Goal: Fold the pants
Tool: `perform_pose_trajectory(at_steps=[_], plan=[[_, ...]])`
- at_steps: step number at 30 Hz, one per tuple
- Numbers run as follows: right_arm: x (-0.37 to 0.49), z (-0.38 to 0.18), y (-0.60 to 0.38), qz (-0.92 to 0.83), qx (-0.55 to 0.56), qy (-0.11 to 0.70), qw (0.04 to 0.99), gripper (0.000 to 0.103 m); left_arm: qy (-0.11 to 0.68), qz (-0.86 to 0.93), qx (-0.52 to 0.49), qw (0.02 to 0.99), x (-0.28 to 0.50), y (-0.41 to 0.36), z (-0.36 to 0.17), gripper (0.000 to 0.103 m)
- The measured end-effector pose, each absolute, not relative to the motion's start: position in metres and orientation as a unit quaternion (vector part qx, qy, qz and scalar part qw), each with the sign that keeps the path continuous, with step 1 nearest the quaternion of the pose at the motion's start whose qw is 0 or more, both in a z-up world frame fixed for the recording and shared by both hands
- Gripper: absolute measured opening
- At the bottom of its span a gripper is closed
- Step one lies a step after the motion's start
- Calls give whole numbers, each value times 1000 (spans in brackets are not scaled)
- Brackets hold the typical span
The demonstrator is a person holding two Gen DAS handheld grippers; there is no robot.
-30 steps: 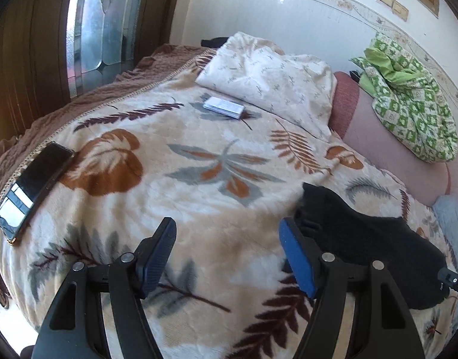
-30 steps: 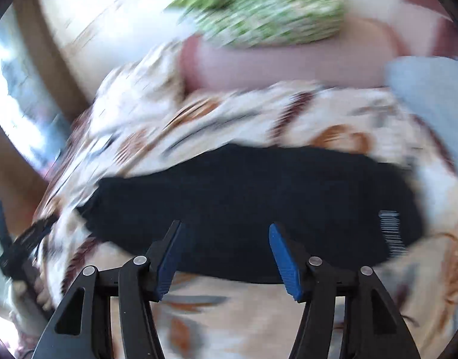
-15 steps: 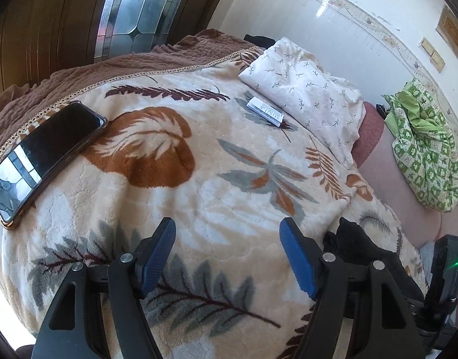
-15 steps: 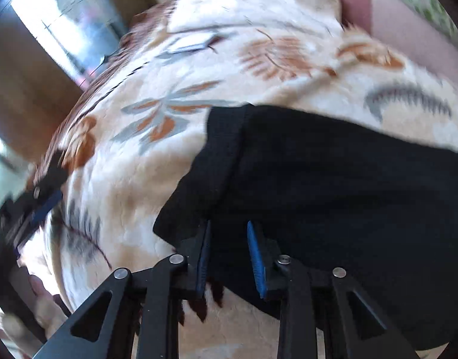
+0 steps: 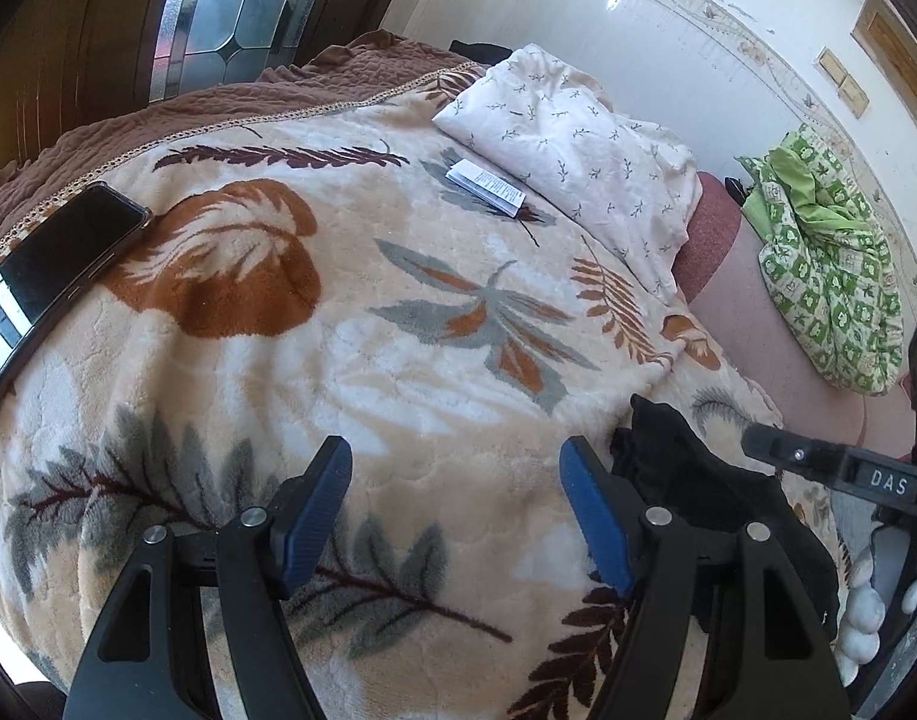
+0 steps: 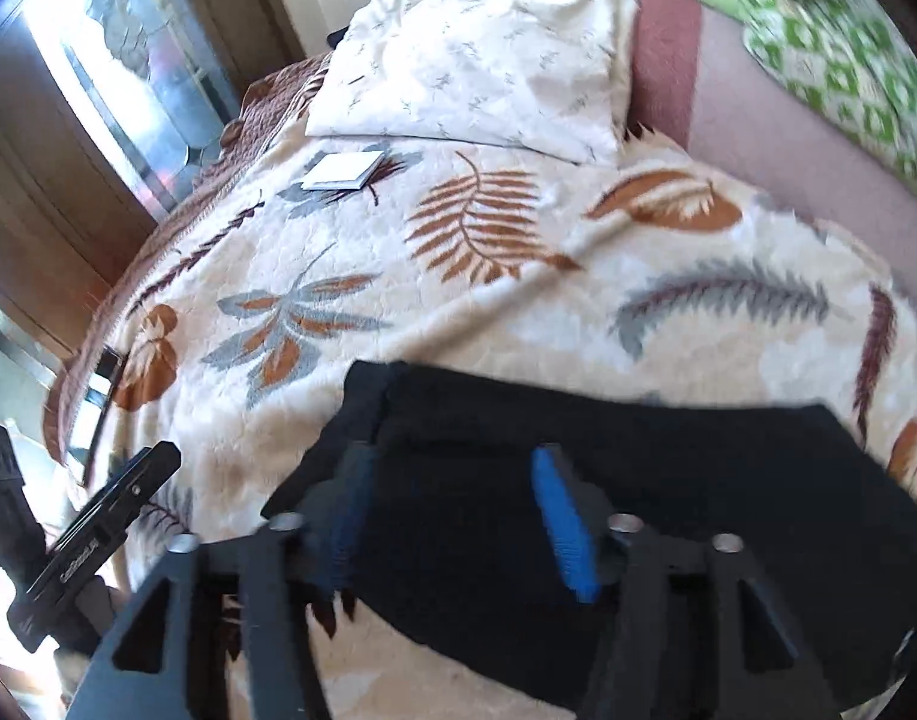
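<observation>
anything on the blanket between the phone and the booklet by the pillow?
No. In the left wrist view, only bare leaf-print blanket lies between the phone and the booklet.

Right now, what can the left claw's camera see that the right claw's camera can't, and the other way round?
Only the left view shows the whole dark phone lying near the blanket's brown edge, and the wooden frames on the wall. It catches just a corner of the black pants.

Only the right view shows the pants spread wide across the leaf-print blanket, under the open right claw.

Both show the white pillow, the small white booklet, the green patterned cloth and the window. The left claw is open too.
</observation>
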State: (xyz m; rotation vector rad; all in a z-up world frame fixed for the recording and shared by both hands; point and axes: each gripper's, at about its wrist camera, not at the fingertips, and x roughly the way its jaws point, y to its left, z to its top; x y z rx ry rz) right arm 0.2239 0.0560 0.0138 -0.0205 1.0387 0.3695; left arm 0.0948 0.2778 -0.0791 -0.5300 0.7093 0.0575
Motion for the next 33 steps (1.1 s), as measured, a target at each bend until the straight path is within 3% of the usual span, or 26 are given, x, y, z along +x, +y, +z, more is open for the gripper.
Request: perform_pose_trajectory(at_steps=[11,16,21,33], plan=[[288,-40,148,100,-98,600,788,70,359,27,-278,890,98,290,-85,71],[279,-52,146,83,-129,605,782,37,362,26,-284,887,98,294,-87,71],[267,-32,122,100,-104,588,796,23,368,16,-271,889,103,281,-88,71],[257,-3,103,131,-66,562,814,20,343,-167,-227,896,120,204,-77,77]])
